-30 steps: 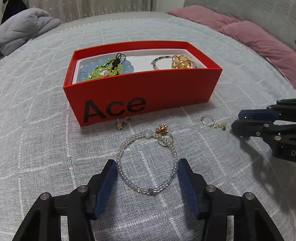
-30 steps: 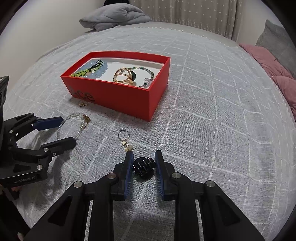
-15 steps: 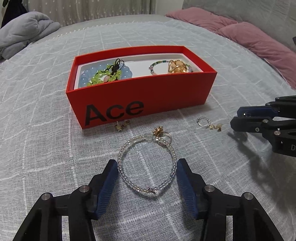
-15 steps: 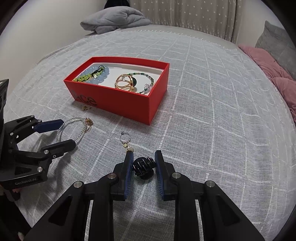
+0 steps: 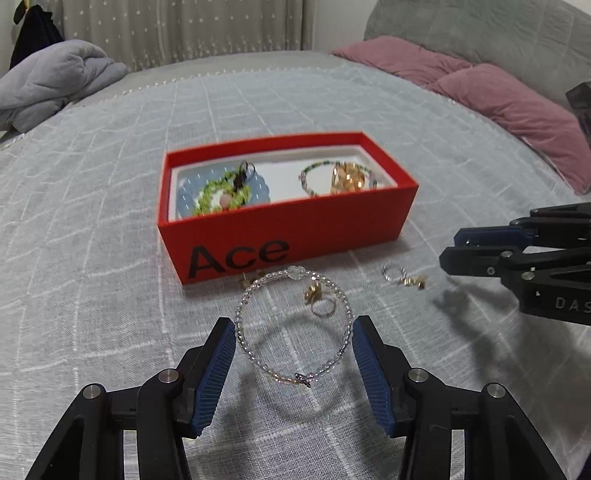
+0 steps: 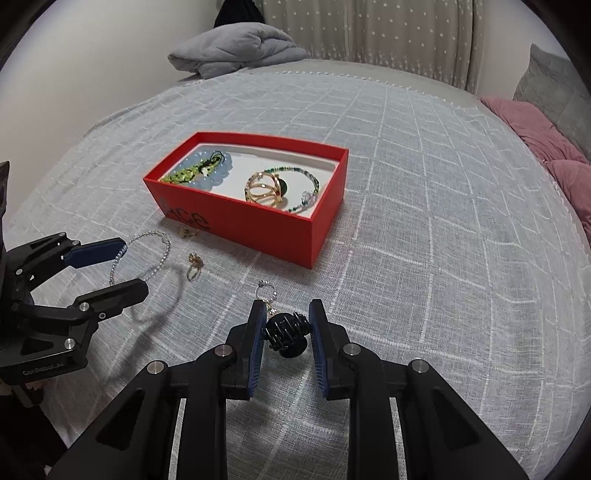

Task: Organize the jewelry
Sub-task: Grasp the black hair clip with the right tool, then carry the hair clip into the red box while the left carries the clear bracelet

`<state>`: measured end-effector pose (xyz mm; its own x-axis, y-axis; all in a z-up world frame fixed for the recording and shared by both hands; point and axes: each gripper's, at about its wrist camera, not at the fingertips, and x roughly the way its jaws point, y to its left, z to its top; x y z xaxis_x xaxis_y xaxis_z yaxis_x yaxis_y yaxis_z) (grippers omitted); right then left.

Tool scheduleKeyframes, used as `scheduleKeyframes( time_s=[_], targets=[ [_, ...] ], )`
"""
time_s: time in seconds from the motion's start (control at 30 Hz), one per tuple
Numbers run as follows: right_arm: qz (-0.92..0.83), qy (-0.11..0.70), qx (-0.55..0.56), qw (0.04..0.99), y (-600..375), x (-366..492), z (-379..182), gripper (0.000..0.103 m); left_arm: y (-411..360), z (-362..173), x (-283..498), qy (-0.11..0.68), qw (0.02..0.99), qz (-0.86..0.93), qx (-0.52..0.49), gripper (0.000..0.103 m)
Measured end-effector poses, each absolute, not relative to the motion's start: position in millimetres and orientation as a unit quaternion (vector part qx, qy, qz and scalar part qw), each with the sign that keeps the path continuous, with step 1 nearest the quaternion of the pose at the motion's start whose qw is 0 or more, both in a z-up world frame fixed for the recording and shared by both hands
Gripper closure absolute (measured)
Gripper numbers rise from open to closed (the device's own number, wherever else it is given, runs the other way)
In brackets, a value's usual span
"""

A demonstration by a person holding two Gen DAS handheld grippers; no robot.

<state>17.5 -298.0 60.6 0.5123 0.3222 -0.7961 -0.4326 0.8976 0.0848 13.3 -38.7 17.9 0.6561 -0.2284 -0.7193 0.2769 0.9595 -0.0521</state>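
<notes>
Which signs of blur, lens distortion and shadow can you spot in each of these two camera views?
Left wrist view: the red box looks slightly smeared by motion; the clear bead bracelet throws a ring shadow on the cloth. Right wrist view: dark corners and bowed grid lines on the bedspread show fisheye distortion; the black clip is sharp, and soft shadows lie under the left hand-held gripper.

We note a red box (image 5: 295, 229) with black "Ace" lettering and a white lining. Inside: pale blue beads (image 6: 207, 173), a lime-green strand (image 5: 218, 192), a gold ring piece (image 6: 264, 190), a dark green bead chain (image 6: 295, 170). Clear beaded bracelet (image 5: 293, 325). Black hair claw (image 6: 286, 330). Black grippers, blue pads (image 5: 216, 369). Grey bedspread (image 6: 443, 258) with a white grid; mauve pillows (image 5: 498, 96); grey curtain (image 6: 369, 29) with white stars.
</notes>
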Motion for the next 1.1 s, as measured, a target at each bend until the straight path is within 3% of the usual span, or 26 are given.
scheduleKeyframes(
  time_s=[0.57, 1.1],
  targets=[
    [0.229, 0.4, -0.016, 0.887, -288.6, 45.6, 100.6, 0.078, -24.0, 51.5, 41.7, 0.348, 0.931, -0.115, 0.0, 0.048],
    [0.224, 0.395, 0.019, 0.891, -271.8, 89.2, 94.1, 0.078, -26.5, 33.9, 101.0, 0.343, 0.935, -0.088, 0.002, 0.048]
  ],
)
